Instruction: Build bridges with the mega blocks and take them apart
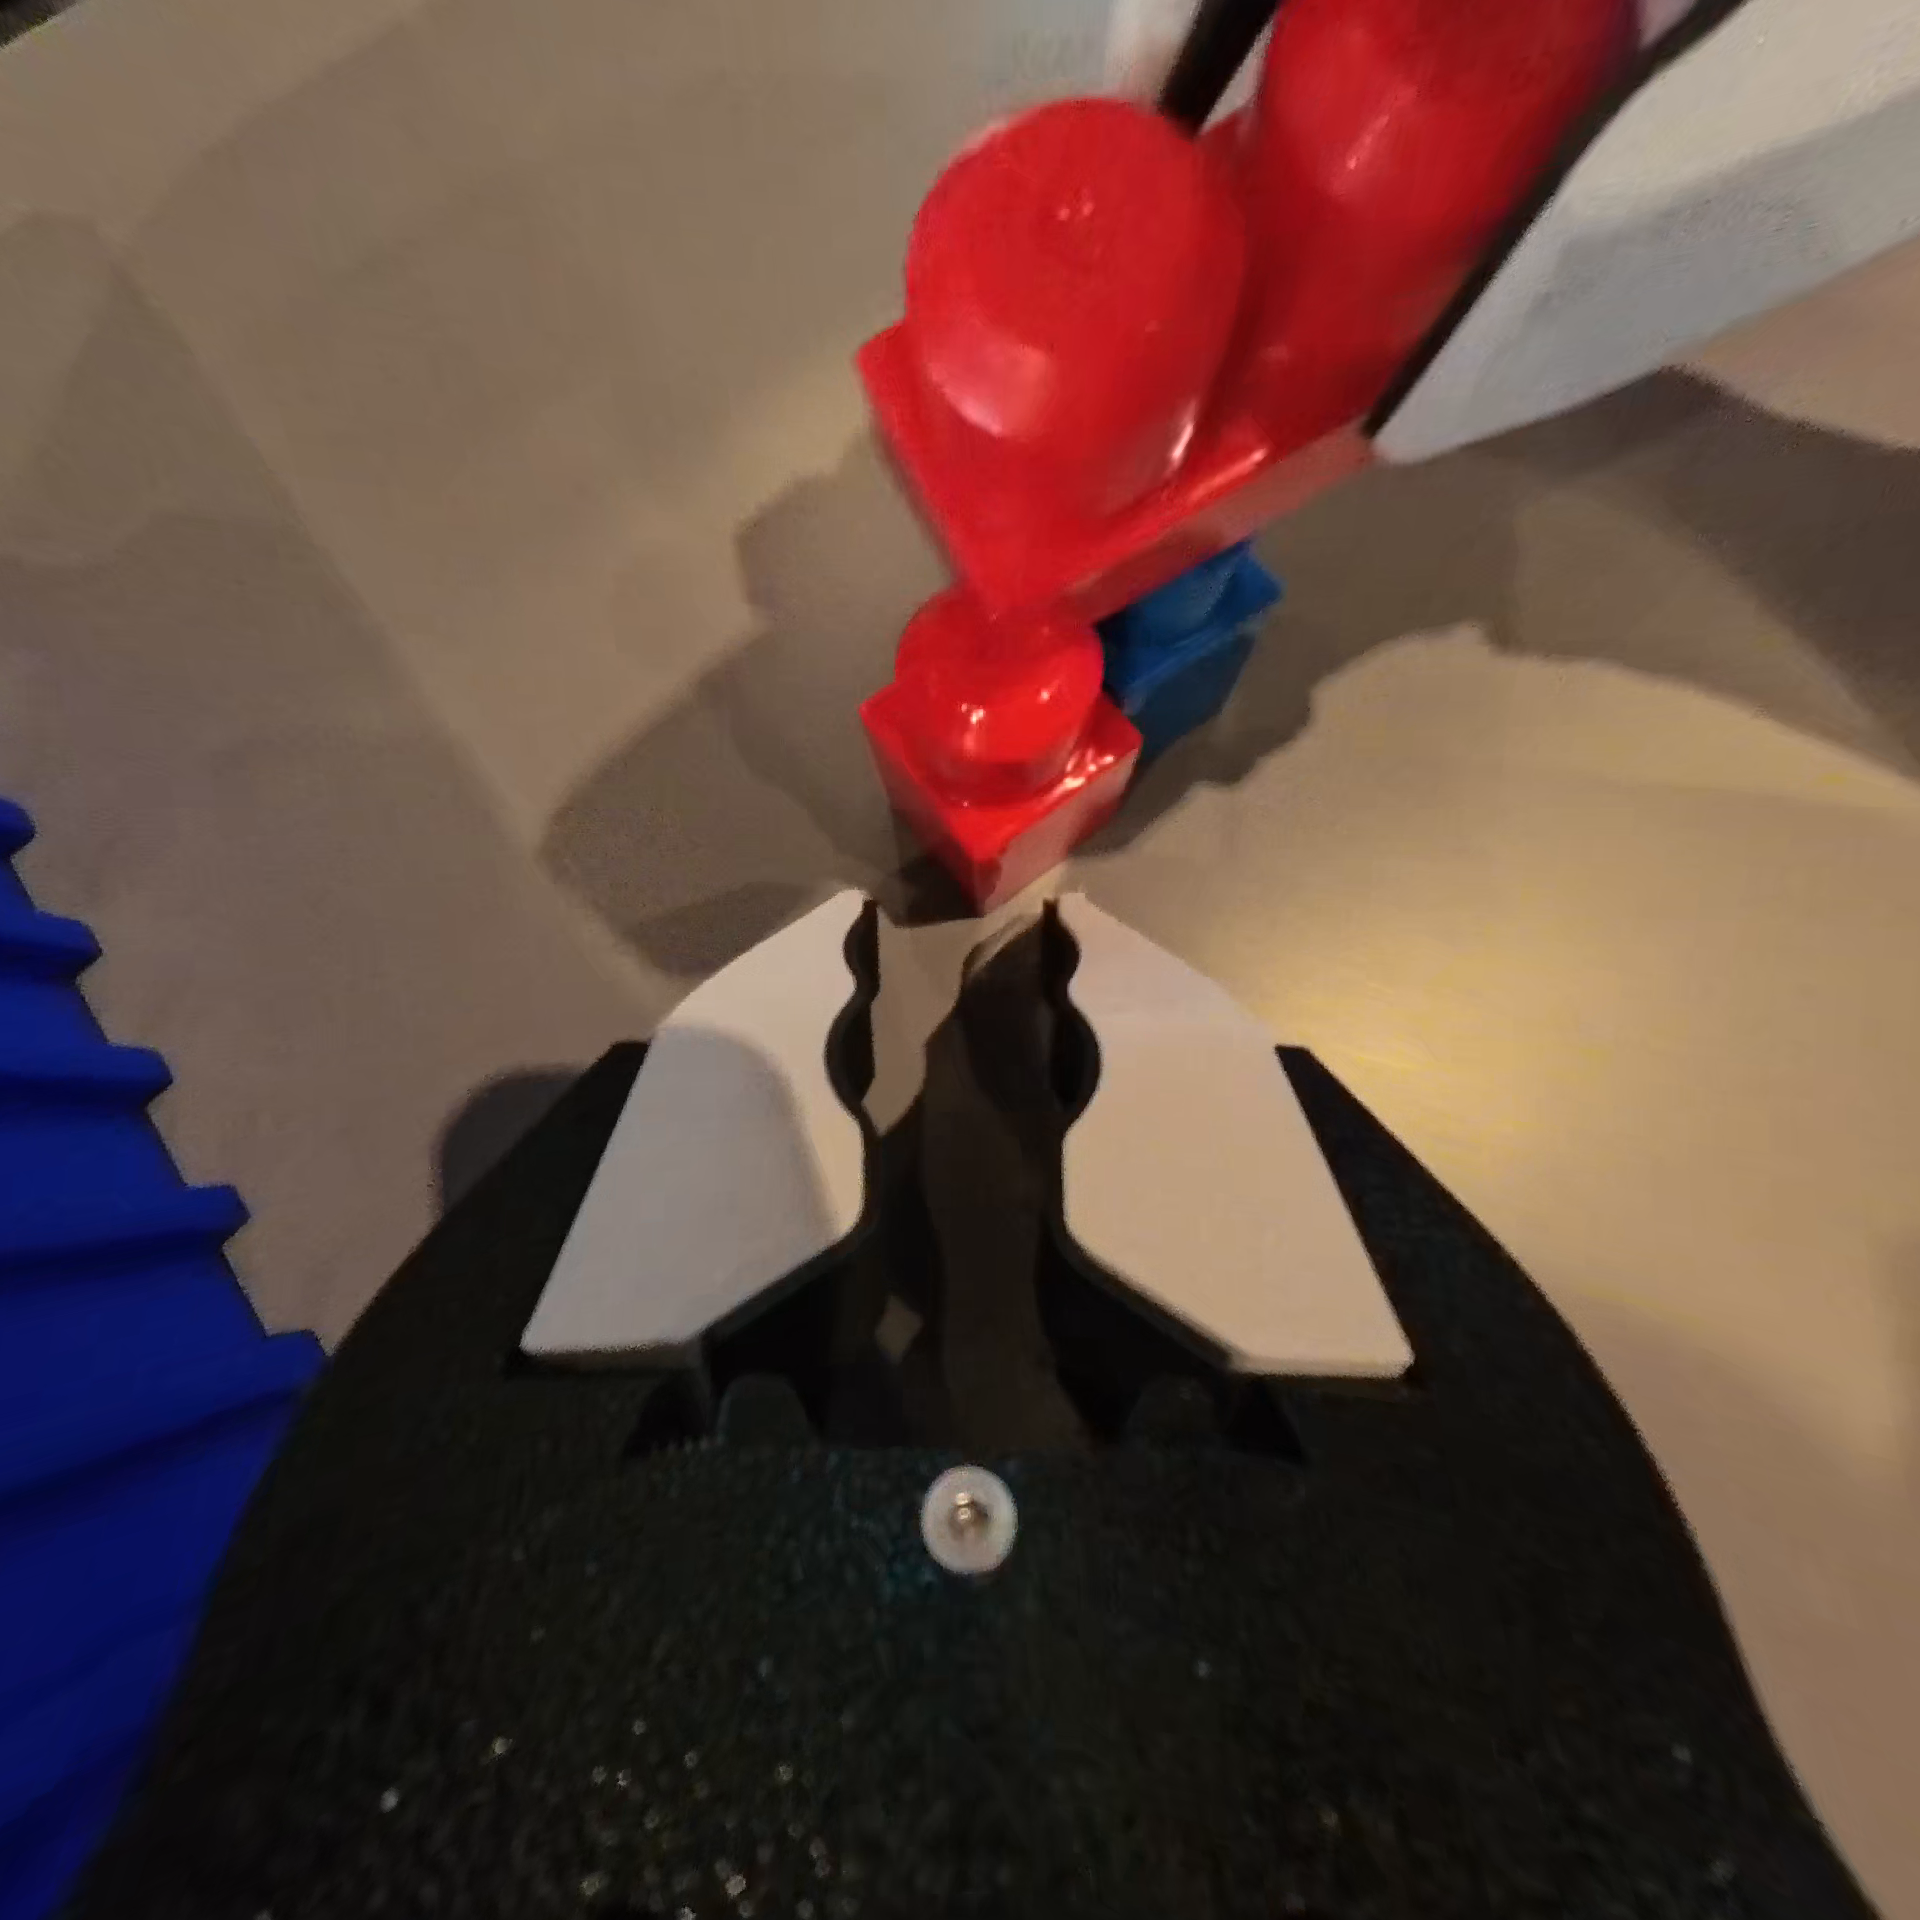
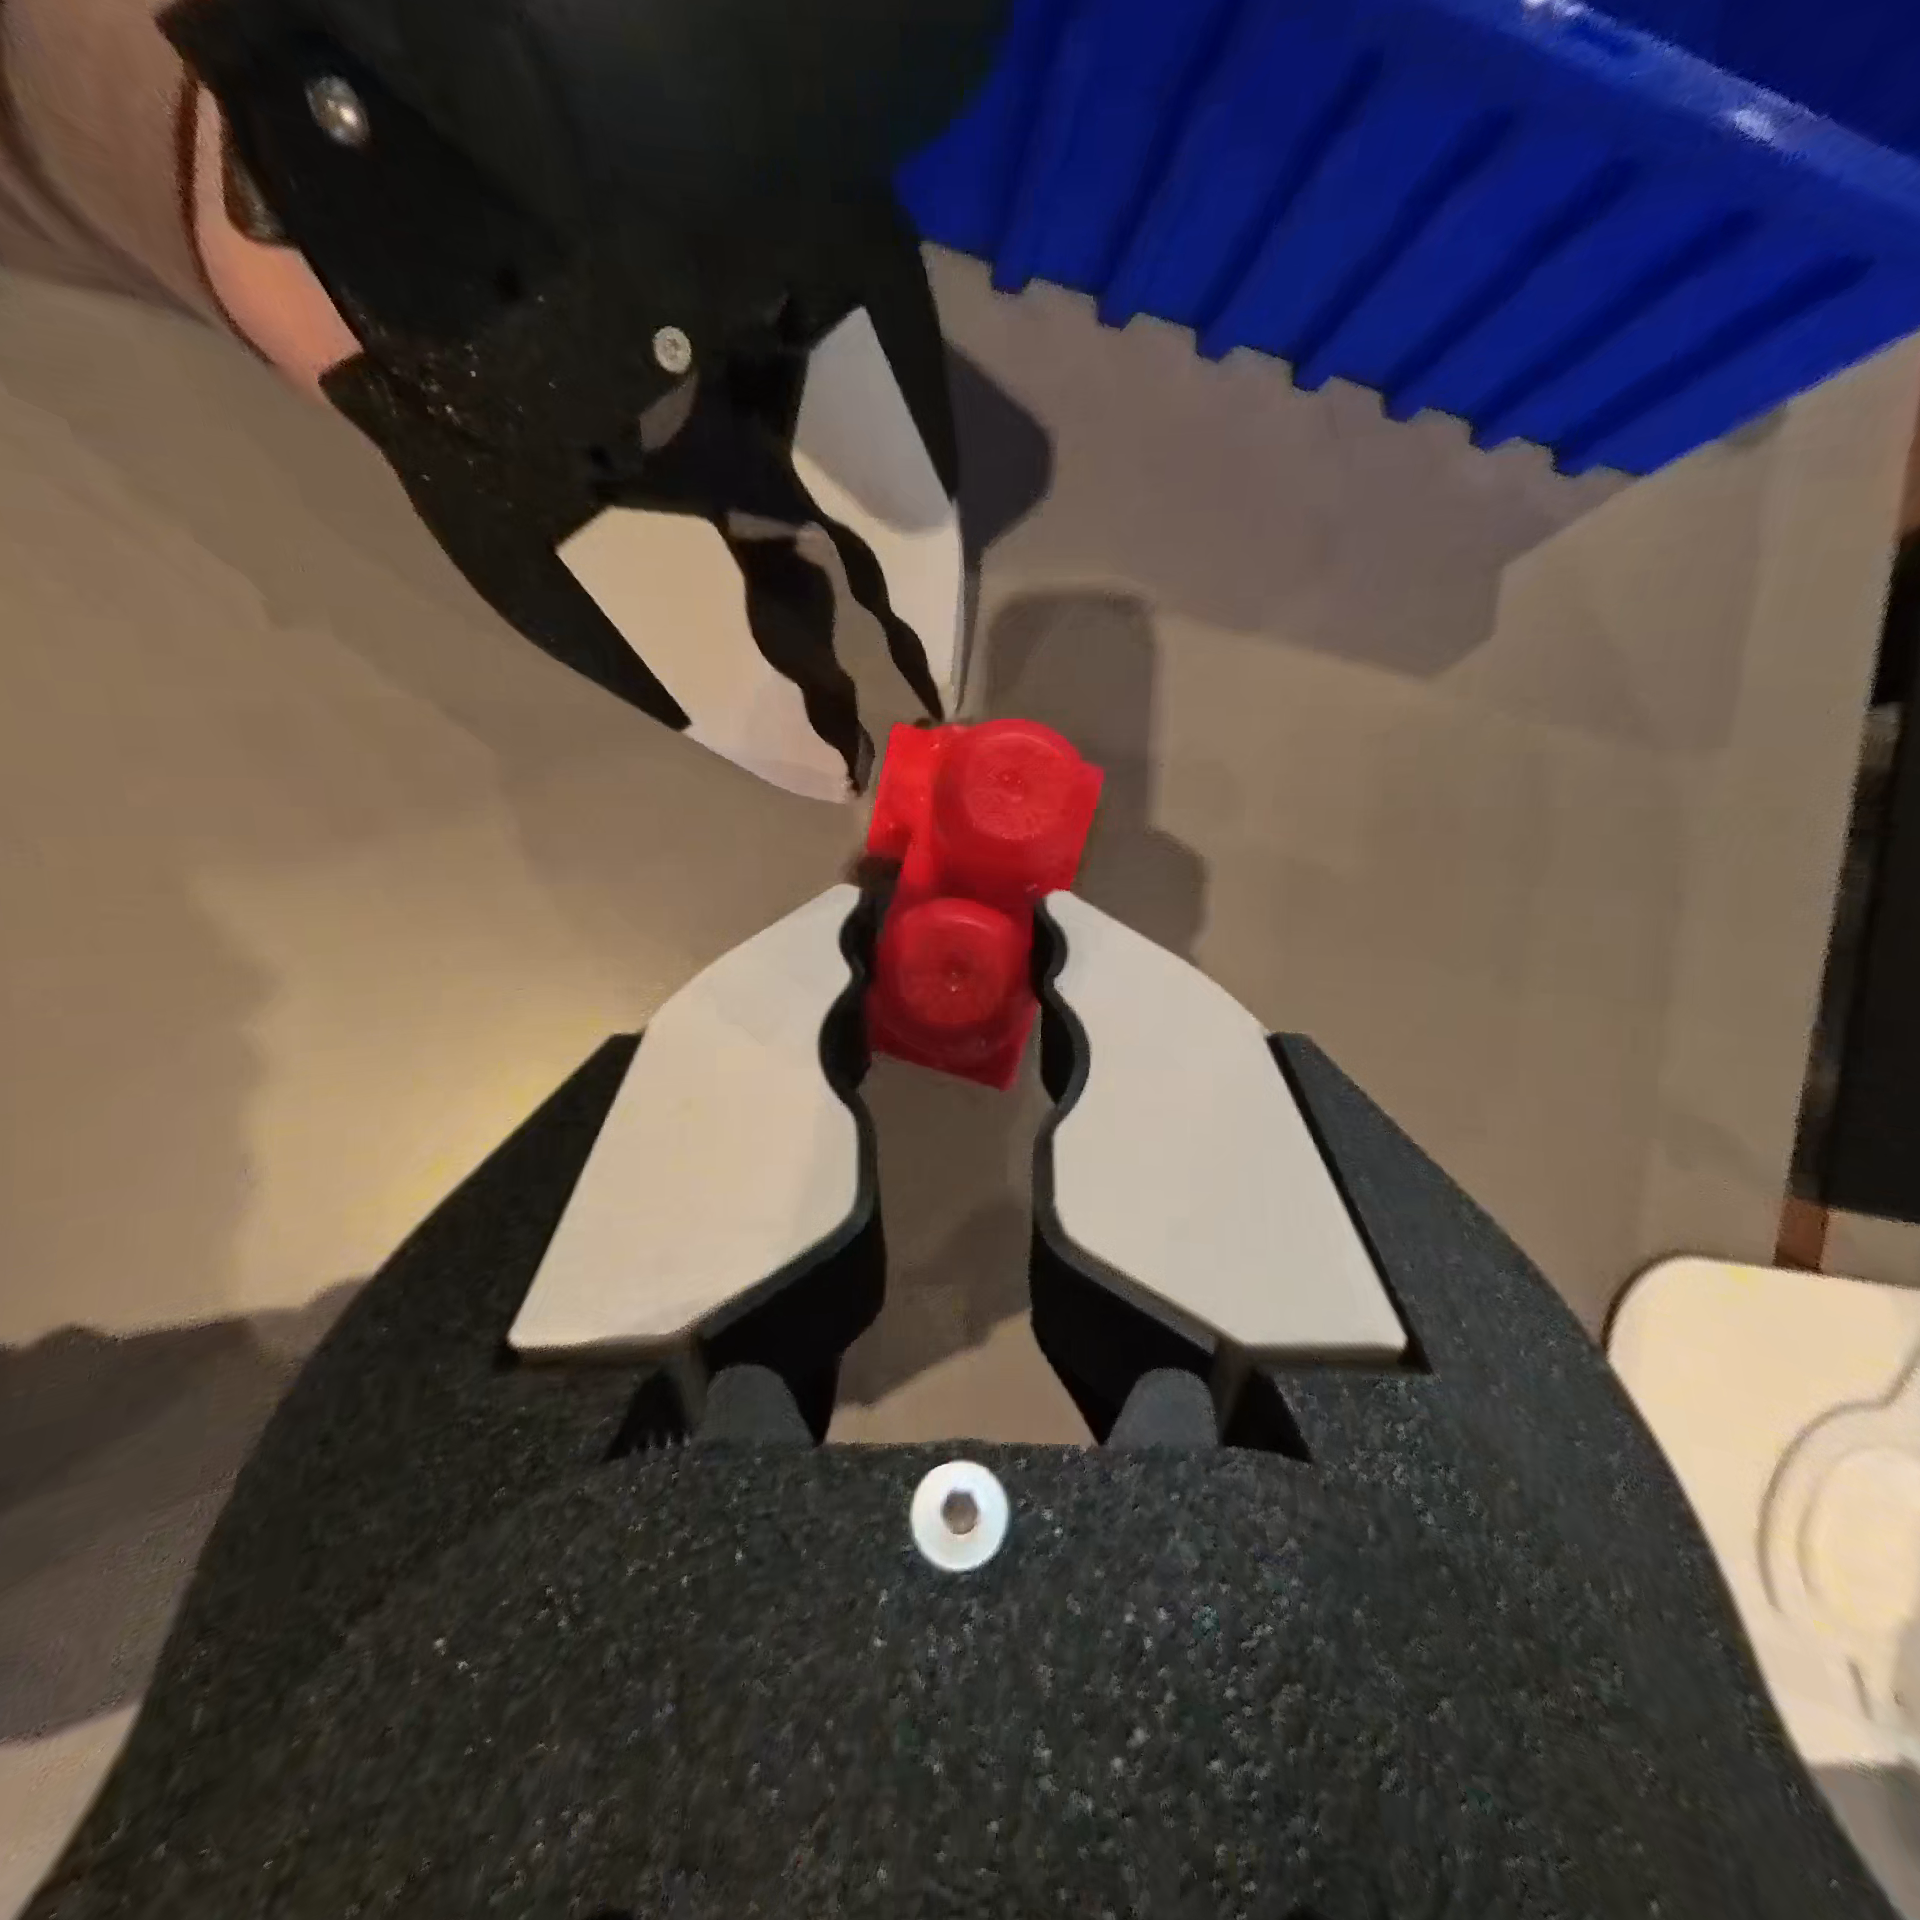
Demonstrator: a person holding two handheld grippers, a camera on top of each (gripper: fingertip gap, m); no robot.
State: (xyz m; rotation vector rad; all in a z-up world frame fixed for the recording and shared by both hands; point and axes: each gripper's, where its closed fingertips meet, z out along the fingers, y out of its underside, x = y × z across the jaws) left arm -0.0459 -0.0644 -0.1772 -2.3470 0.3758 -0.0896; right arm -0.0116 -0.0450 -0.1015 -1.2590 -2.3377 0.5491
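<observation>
In the right wrist view my right gripper is shut on a red two-stud block and holds it by the near stud end. The left wrist view shows the same block tilted and blurred above a small red one-stud block and a blue block standing on the beige table. One white finger of the right gripper shows at the upper right. My left gripper has its jaws about a block's width apart, with its tips astride the near corner of the small red block. It also shows in the right wrist view.
A blue ribbed bin stands at the left of the left wrist view and at the upper right of the right wrist view. A white moulded object lies at the lower right. A hand holds the left gripper. About 9 cm separates my left fingertips from my right. My right gripper's tips are some 35 cm from the white moulded object.
</observation>
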